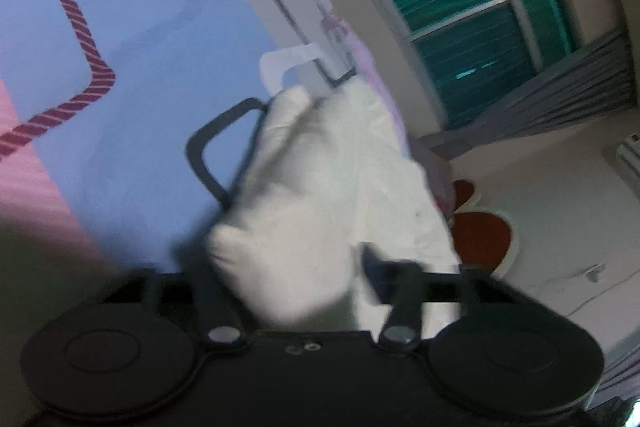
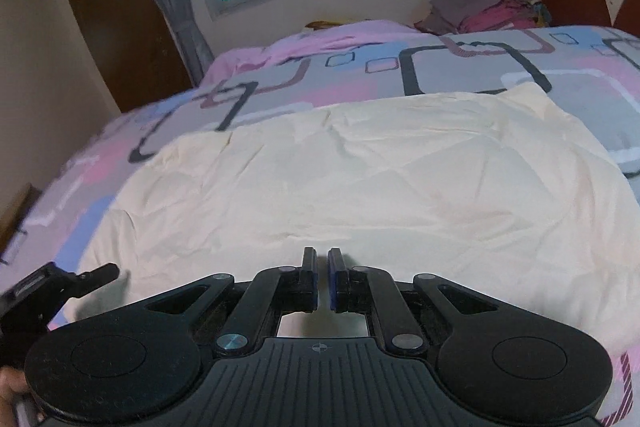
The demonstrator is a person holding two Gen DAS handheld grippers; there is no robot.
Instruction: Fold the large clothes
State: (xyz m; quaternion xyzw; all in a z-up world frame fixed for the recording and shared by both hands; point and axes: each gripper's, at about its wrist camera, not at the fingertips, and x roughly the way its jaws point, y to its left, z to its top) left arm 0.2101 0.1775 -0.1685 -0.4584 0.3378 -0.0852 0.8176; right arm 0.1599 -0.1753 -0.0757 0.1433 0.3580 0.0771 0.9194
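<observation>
Gripping cream garment (image 1: 320, 187), left claw (image 1: 304, 267); right claw (image 2: 322, 255) near-closed, empty.

Left wrist view blurred throughout; cream garment (image 1: 320, 179) bunched at centre hides the left gripper (image 1: 296, 267) fingertips, jaw state indeterminable. Right wrist view: garment's near edge hidden behind the right gripper (image 2: 322, 267) body; folded pile (image 2: 480, 11), upper right, too blurred to itemise.
</observation>
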